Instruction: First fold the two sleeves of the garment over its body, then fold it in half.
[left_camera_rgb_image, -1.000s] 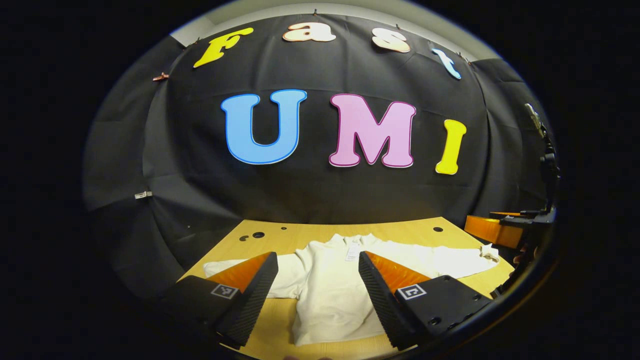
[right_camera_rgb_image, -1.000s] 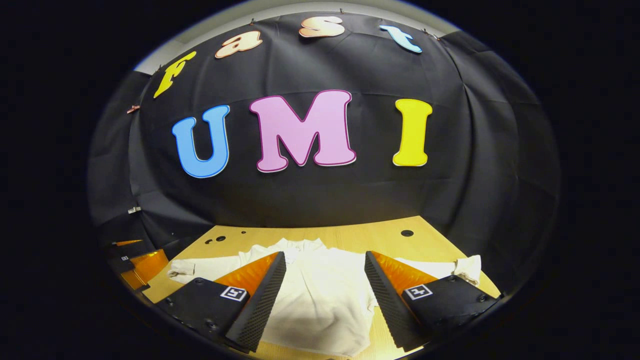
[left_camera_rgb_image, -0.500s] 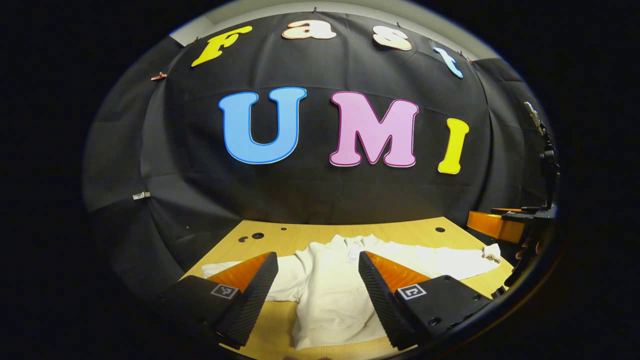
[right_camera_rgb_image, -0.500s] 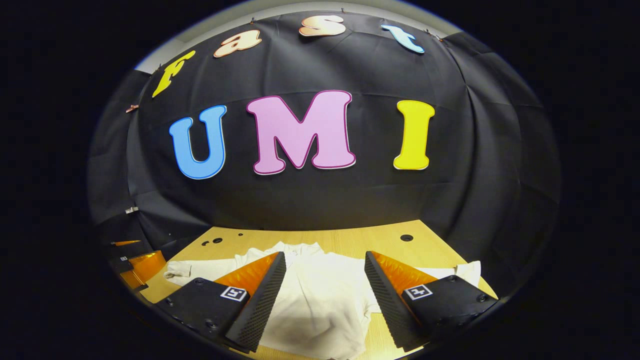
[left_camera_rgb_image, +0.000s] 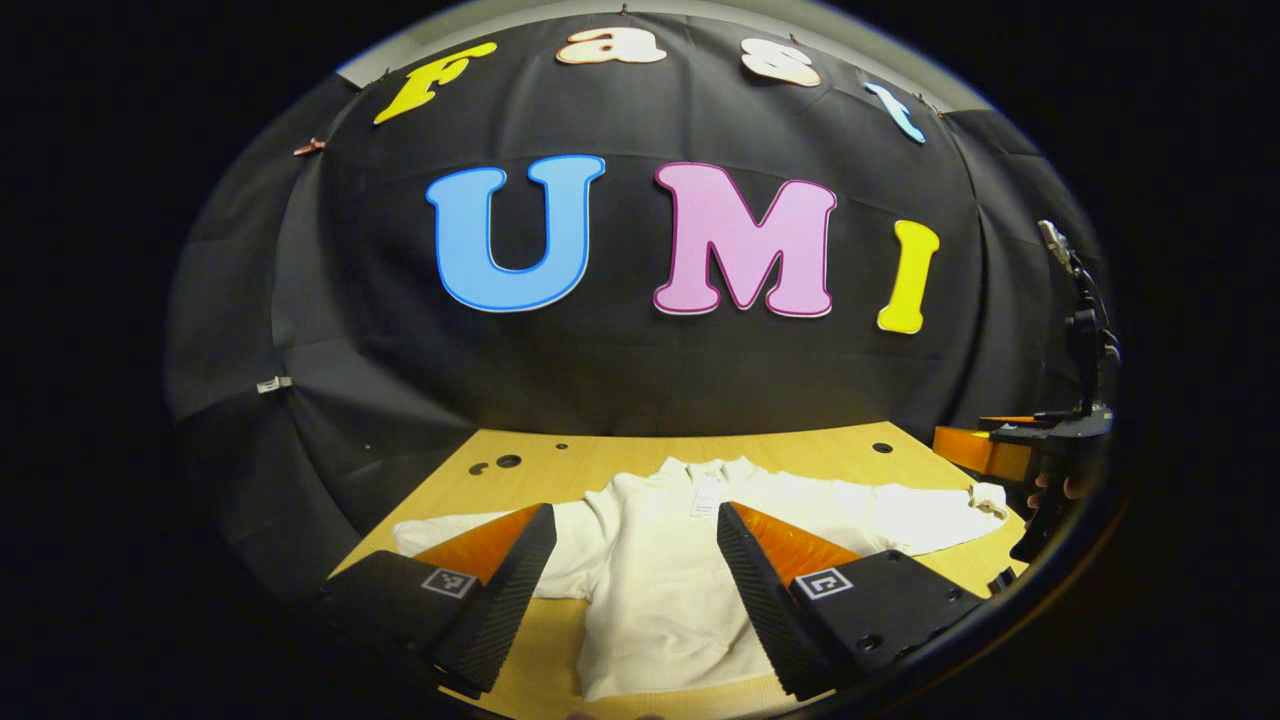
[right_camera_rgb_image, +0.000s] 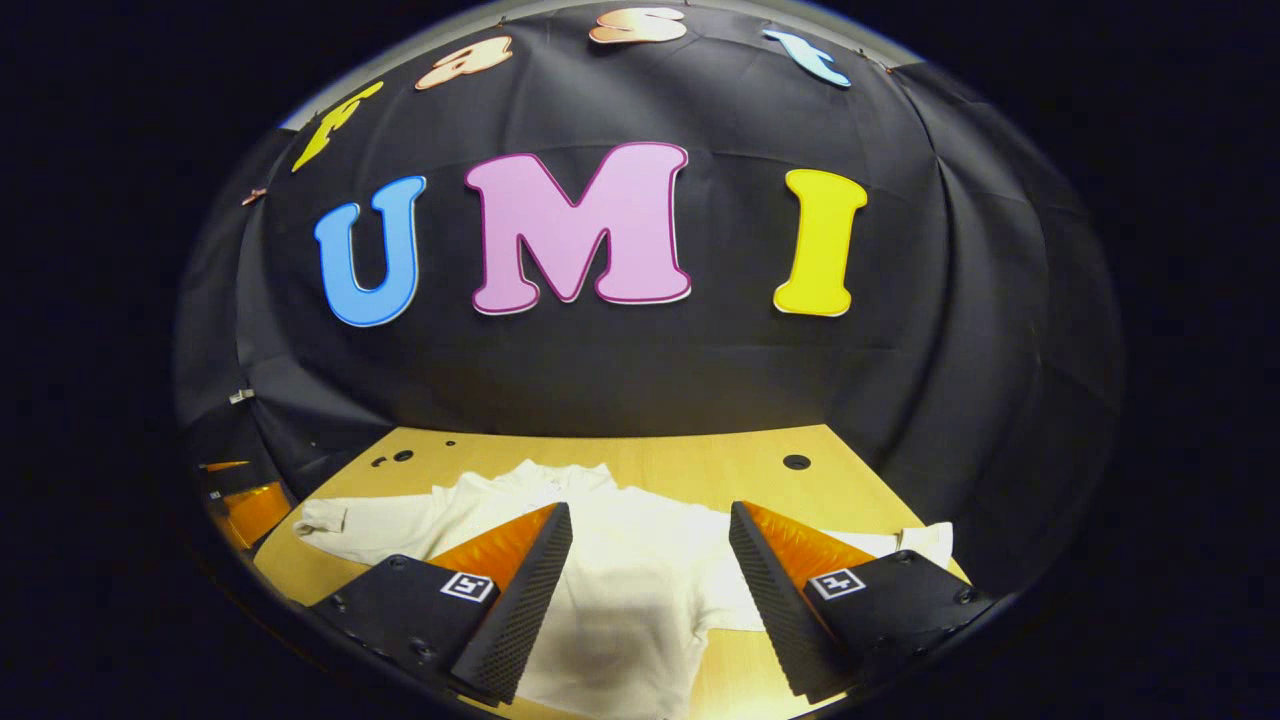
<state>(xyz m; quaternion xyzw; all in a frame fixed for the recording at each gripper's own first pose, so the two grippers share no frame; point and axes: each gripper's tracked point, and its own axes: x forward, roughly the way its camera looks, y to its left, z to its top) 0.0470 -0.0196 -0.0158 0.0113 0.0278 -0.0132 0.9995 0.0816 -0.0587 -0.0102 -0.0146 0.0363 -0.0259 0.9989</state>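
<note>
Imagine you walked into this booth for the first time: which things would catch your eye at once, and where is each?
First the white garment, spread flat on the wooden table with both sleeves stretched out sideways, unfolded. Next the left gripper, its black and orange fingers wide open above the garment's body. The right gripper hangs open over the same cloth in the right gripper view.

The white, matt cloth garment (left_camera_rgb_image: 660, 570) lies soft on the smooth, pale wooden table (left_camera_rgb_image: 800, 455); each tool's black fingers (right_camera_rgb_image: 520, 610) have ribbed, matt pads.
</note>
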